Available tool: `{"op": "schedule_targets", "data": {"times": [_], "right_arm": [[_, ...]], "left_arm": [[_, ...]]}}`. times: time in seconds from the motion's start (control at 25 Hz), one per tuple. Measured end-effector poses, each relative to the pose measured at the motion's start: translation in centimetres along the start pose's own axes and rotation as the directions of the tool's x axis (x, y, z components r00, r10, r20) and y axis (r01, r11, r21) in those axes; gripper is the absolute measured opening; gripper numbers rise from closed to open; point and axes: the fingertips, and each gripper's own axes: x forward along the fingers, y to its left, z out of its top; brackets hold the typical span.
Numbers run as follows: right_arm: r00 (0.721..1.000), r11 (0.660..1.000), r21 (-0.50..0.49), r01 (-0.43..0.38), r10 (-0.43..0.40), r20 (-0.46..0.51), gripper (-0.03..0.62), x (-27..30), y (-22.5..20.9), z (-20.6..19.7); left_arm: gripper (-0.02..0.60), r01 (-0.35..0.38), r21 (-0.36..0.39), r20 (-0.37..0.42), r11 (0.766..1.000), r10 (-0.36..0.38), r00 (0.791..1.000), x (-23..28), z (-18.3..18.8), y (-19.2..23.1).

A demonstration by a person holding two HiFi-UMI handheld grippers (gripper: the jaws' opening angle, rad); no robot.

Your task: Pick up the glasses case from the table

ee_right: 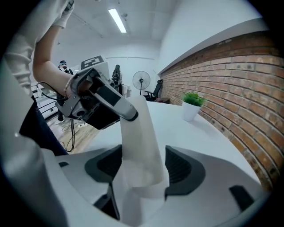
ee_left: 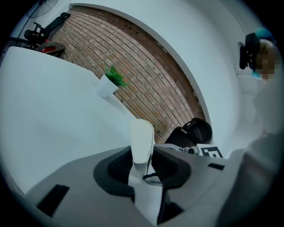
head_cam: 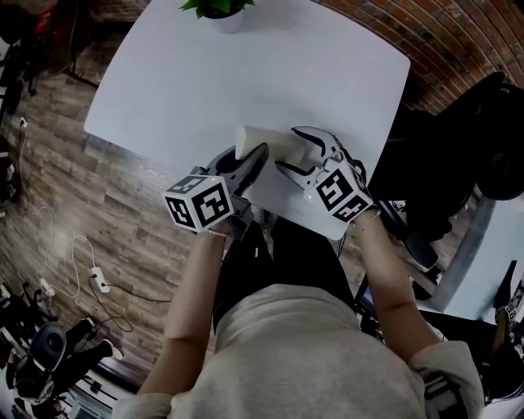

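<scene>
Two grippers on one small thing: you have the pale cream, long, rounded glasses case [head_cam: 264, 141] pinched at both ends, close to the 6 o'clock edge of the white table [head_cam: 246, 74]. Why both?

– Because it is long and smooth, I'd judge. Your left gripper [ee_left: 143, 160] comes in from 7 o'clock. Its jaws are partly closed, with the pads pressed on the narrow sides of the case at its 9 o'clock end. Your right gripper [ee_right: 143, 166] comes in from 4 o'clock, and its pads clasp the 3 o'clock end in the same way. A single pinch at one end would probably let the far end sag or swing.

Is it off the table?

– You cannot settle that from the head view. The case lies roughly level at the table top, and whether there is air beneath it is unclear. In your right gripper view it runs up from your jaws to the left tool, so it is spanned between the two, not lying loose.

Anything near it?

– Only the small white pot with the green plant [head_cam: 219, 10], well apart at the table's 12 o'clock edge. Raise both hands together. If one leads, the smooth shell may twist out of the other's pads.
</scene>
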Motion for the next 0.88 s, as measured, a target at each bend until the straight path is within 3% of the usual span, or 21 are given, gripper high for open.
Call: {"op": "schedule_targets", "data": {"times": [0.16,0.4,0.6,0.8,0.88], "right_arm": [[0.999,0.999,0.024,0.045,-0.045,0.018,0.279,-0.9,0.7,1.2],[0.989,0.989,0.114,0.091,-0.103,0.104,0.185,-3.2,1.3,3.9],[0.97,0.971,0.2,0.134,-0.169,0.174,0.12,-7.0,1.2,6.7],[0.942,0.95,0.27,0.159,-0.228,0.246,0.005,-9.6,0.1,8.8],[0.933,0.946,0.287,0.149,-0.231,0.277,0.0,-10.3,0.0,9.7]], "left_arm": [[0.127,0.002,-0.008,0.045,1.0,-0.002,0.999,-1.5,0.9,-0.5],[0.126,-0.009,0.035,0.108,0.999,0.005,0.994,-3.8,2.5,-2.1],[0.127,-0.009,0.078,0.15,0.997,-0.003,0.989,-6.0,3.8,-5.3],[0.127,-0.002,0.119,0.193,0.993,-0.022,0.981,-7.1,5.4,-7.1],[0.127,0.0,0.15,0.21,0.989,-0.032,0.977,-7.5,5.9,-7.8]]}}
